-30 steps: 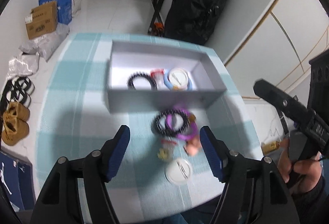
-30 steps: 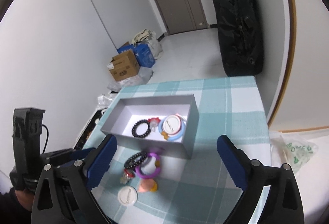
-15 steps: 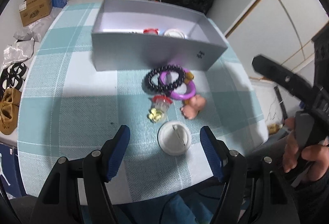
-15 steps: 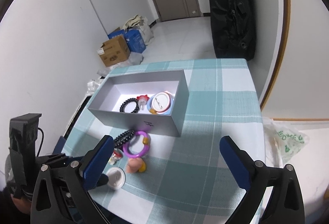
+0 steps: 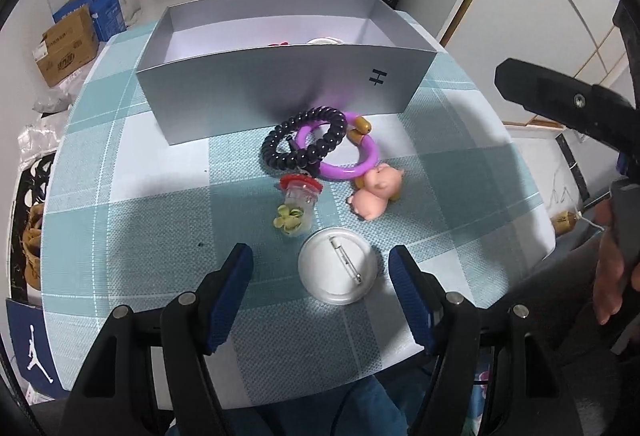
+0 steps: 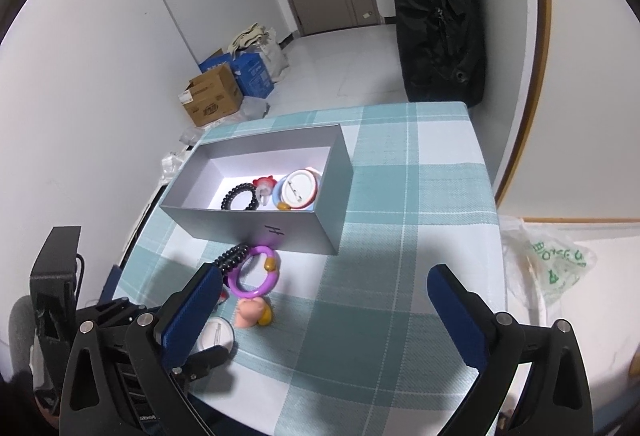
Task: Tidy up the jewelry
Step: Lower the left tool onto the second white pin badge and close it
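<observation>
Left gripper point(image 5: 322, 294) spread wide above the near edge of the checked tablecloth point(image 5: 132, 236), pinching nothing; white pin badge point(image 5: 338, 265) lying pin side up between the blue pads point(image 5: 232, 296) without touching either; just beyond the badge, small clear vial with red cap point(image 5: 298, 202) on its side, pink pig figure point(image 5: 374, 192) to its right; farther still, black bead bracelet point(image 5: 302, 144) overlapping purple ring bracelet point(image 5: 340, 148), both close against the near wall of the grey open box point(image 5: 280, 96).

Right gripper point(image 6: 324, 310) likewise spread, nothing between the pads, hovering over bare cloth to the right of the loose pieces; already inside the box, toward its right end: second black bead bracelet point(image 6: 239, 197), red-capped vial point(image 6: 265, 185), round badge on a blue ring point(image 6: 298, 190).

Off the table at far left, cardboard carton point(image 6: 212, 101) and blue carton point(image 6: 250, 72) on the floor; big black bag point(image 6: 438, 8) against the far wall; plastic bag point(image 6: 552, 260) on the floor at right.
</observation>
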A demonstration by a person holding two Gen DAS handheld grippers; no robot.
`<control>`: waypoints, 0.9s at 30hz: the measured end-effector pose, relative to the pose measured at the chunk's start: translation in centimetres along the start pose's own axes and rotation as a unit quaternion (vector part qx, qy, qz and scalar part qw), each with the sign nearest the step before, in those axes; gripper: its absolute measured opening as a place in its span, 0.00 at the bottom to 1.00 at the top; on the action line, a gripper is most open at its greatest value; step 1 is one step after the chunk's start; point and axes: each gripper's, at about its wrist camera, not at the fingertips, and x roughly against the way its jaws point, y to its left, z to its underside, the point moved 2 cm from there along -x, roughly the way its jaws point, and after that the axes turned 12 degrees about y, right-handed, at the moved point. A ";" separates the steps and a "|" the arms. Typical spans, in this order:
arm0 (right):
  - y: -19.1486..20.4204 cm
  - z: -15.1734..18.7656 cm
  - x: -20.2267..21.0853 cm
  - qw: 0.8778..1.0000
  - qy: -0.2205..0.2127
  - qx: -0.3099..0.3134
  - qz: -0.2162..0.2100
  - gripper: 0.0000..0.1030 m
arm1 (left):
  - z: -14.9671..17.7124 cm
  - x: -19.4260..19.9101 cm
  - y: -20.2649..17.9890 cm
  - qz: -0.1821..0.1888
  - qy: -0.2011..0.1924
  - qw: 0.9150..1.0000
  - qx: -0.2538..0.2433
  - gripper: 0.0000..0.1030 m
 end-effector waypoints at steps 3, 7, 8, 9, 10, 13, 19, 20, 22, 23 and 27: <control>-0.1 0.0 0.0 1.000 0.001 -0.003 -0.002 1.00 | 0.2 -0.1 -0.2 0.006 -0.001 1.000 -0.007 0.61; -0.1 0.0 0.0 1.000 0.001 -0.002 -0.001 1.00 | 0.4 0.0 -0.9 -0.001 -0.002 1.000 -0.023 0.46; -0.1 0.0 0.0 1.000 0.000 -0.001 0.000 1.00 | 0.4 -0.1 -1.1 -0.007 -0.002 1.000 -0.026 0.44; -0.1 0.0 0.1 1.000 0.001 0.000 0.001 1.00 | 0.4 0.0 -1.1 -0.013 -0.002 0.999 -0.029 0.42; -0.1 0.0 0.1 1.000 0.001 0.000 0.001 1.00 | 0.3 0.0 -1.2 -0.021 -0.003 0.999 -0.032 0.37; 0.1 0.0 0.1 1.000 0.001 0.002 0.003 1.00 | 0.4 0.1 -1.3 -0.022 -0.003 0.999 -0.037 0.28; -0.1 0.0 0.1 1.000 0.004 -0.003 0.001 1.00 | 0.4 0.1 -1.1 -0.010 0.004 0.999 -0.039 0.22; -0.1 0.0 0.1 1.000 0.004 -0.003 0.000 1.00 | 0.3 0.1 -1.2 -0.010 0.005 0.999 -0.039 0.22; 0.0 0.1 0.1 1.000 0.005 -0.002 0.001 1.00 | 0.3 0.1 -1.2 -0.008 0.004 0.999 -0.038 0.22; 0.0 0.1 0.1 1.000 0.005 -0.002 0.002 1.00 | 0.3 0.2 -1.2 -0.006 0.004 0.999 -0.038 0.21; 0.1 0.2 -0.1 1.000 0.007 -0.003 0.002 1.00 | -0.1 0.2 -1.3 -0.004 0.003 0.999 -0.038 0.21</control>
